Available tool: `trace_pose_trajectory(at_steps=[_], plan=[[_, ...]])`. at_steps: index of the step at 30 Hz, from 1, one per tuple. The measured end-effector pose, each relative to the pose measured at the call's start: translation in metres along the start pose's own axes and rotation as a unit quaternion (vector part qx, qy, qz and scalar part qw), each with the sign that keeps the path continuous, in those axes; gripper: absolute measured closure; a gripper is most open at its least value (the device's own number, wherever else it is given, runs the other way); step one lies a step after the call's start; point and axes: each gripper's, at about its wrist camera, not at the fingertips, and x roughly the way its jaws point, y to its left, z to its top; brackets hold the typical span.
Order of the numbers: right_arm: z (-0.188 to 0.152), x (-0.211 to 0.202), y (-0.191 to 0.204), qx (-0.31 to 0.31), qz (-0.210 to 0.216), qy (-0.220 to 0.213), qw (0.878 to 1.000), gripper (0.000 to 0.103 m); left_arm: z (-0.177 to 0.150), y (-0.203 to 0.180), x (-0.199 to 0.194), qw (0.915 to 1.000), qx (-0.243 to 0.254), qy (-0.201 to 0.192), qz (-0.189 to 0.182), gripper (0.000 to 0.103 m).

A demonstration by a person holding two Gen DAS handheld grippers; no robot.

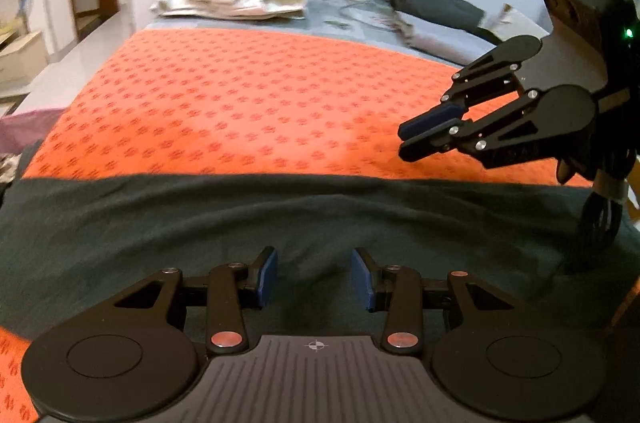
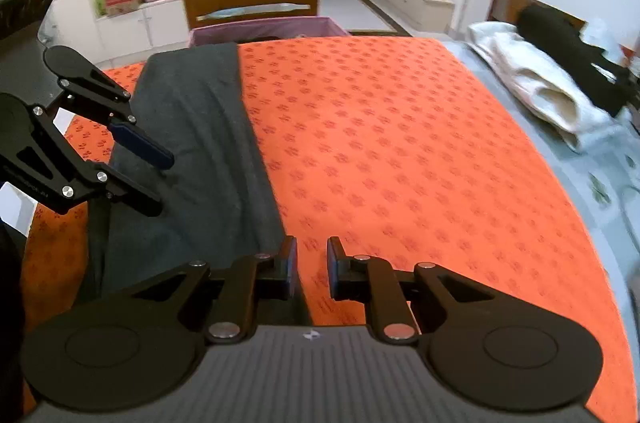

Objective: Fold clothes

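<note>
A dark garment [image 1: 280, 223] lies folded on the orange bedspread [image 2: 400, 163]; both the left gripper [image 1: 314, 277] and right gripper [image 2: 312, 269] hover open, empty. Only the right view shows a pink bin [image 2: 264, 27], contents unclear.

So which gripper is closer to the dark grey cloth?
Left. The left gripper hangs right over the dark grey cloth, jaws open around nothing. The right gripper sits just past the cloth's edge, above the orange cover.
</note>
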Motion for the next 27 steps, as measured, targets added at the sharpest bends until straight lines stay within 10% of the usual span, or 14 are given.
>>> trace_pose_trajectory(at_steps=[17,21,27], plan=[[-0.049,-0.005,0.022,0.008,0.002,0.038,0.999,0.079,-0.002,-0.013,0.020,0.9985,0.034,0.038,-0.021,0.059],[-0.050,-0.005,0.019,0.008,-0.005,0.038,0.999,0.102,-0.009,-0.013,0.012,0.9983,0.035,0.044,-0.016,0.059],[-0.050,-0.004,0.012,0.006,-0.034,0.038,0.999,0.102,-0.021,-0.008,-0.009,0.9985,0.010,0.053,0.004,0.059]])
